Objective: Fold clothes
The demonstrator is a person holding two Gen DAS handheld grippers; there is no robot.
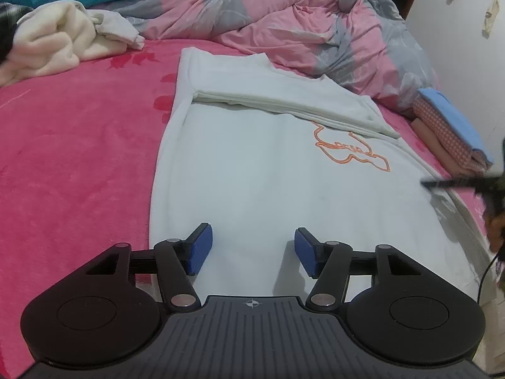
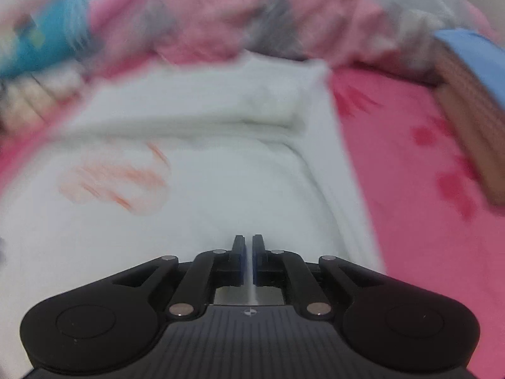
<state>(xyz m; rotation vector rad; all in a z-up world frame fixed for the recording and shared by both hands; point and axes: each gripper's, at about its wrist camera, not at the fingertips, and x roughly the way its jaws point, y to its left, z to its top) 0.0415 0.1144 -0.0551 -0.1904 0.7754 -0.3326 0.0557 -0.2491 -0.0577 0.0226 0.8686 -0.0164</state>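
Left wrist view: white garment [image 1: 268, 170] lay flat on the pink bed sheet [image 1: 79, 164], running from 6 o'clock up to 12; top part already folded over as a thick band [image 1: 284, 101] at 12 to 1 o'clock; orange outline print [image 1: 350, 148] at 1 o'clock just below that band
Left gripper: left gripper [image 1: 252, 249] had its jaws wide apart, blue pads [image 1: 199, 249] over the near hem, nothing between them; contact with cloth could not be told
Right wrist view: heavily blurred; same garment [image 2: 221, 164] filled the centre, its right edge at 3 o'clock against the sheet [image 2: 426, 205]
Right gripper: right gripper [image 2: 248, 252] had its jaws drawn nearly together, thin pale sliver in the gap; whether that was pinched cloth or just cloth behind, could not tell
Handling: looked like soft, light, limp knit; likely to sag and drag on the fuzzy sheet rather than slide; no fragility; layered band probably bulkier and slower to bend
Where to grip: judged best at the two near hem corners, 5 and 7 o'clock, pinching all layers so the side folds do not open
Surface: plush pink bed sheet with darker flower marks; soft, gives under pressure
Room: crumpled pink-grey duvet [image 1: 300, 22] at 12 o'clock; cream fleece [image 1: 53, 41] at 10; folded pile [image 1: 451, 132] with blue top at 2 to 3; white wall [image 1: 457, 47] at 2
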